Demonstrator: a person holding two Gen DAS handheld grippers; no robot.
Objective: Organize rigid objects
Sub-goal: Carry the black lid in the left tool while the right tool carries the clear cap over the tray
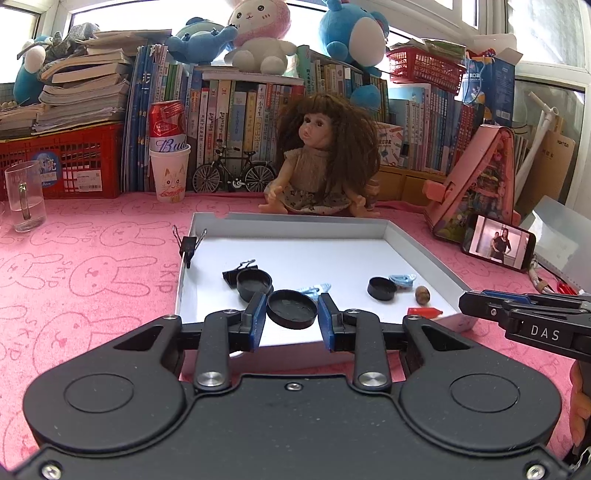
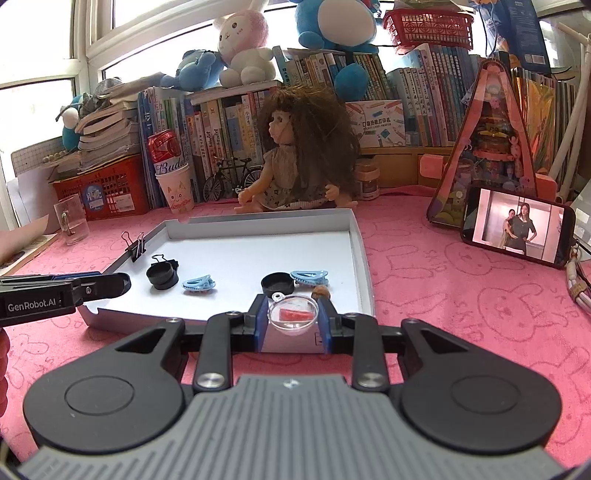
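Left gripper (image 1: 291,308): jaws nearly closed, clamped on a black round lid (image 1: 291,309), held over the near edge of the white tray (image 1: 424,242). In the tray: binder clip (image 1: 189,245) on the left wall, black cap (image 1: 382,288), blue hair clip (image 1: 403,279). Right gripper (image 2: 293,314): jaws pinching a clear plastic dome (image 2: 293,314) above the tray's near right corner, over the pink counter (image 2: 461,295).

bright daylight from blown-out windows (image 1: 546,33) behind; sharp centre, fisheye-bent edges.

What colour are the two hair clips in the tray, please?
Light blue; the hair clips show best in the right wrist view.
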